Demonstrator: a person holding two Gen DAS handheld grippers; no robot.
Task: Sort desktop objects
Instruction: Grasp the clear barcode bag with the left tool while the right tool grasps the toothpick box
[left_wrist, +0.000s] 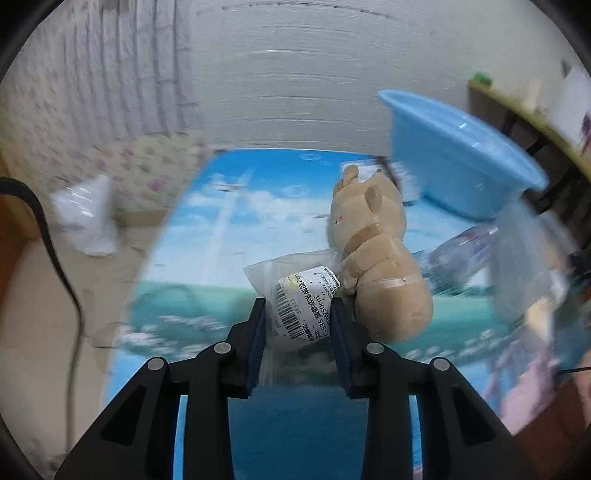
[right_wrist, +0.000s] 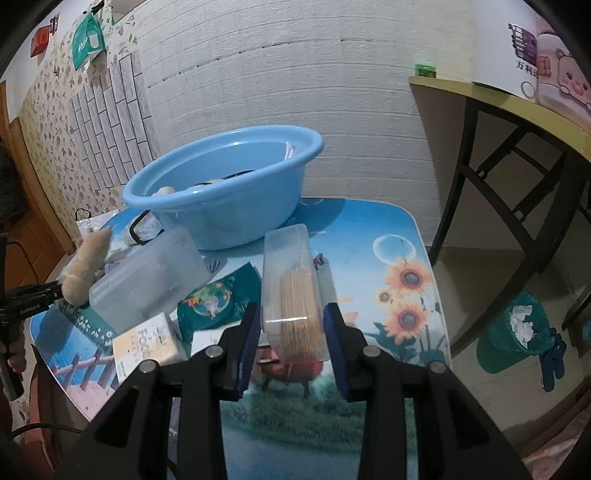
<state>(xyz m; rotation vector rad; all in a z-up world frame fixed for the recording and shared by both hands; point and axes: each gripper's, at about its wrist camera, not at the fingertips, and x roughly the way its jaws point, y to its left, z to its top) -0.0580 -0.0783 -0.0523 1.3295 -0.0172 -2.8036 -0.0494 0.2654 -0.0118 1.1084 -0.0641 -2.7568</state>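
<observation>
Toothpick box (right_wrist: 293, 295), clear and full of little sticks, is squeezed between the pads of the right gripper (right_wrist: 290, 325), held up over the middle of the table (right_wrist: 406, 236). Just behind it, near the table's back edge, sits the blue basin (right_wrist: 221, 192) with some things already inside. The left gripper (left_wrist: 297, 317) is closed on a small plastic bag (left_wrist: 295, 295) beside a plush toy (left_wrist: 376, 258). I think both picks are done, and next each one must be carried over the basin's rim and dropped in

Two close wrist views, shared basin (left_wrist: 461, 155).
</observation>
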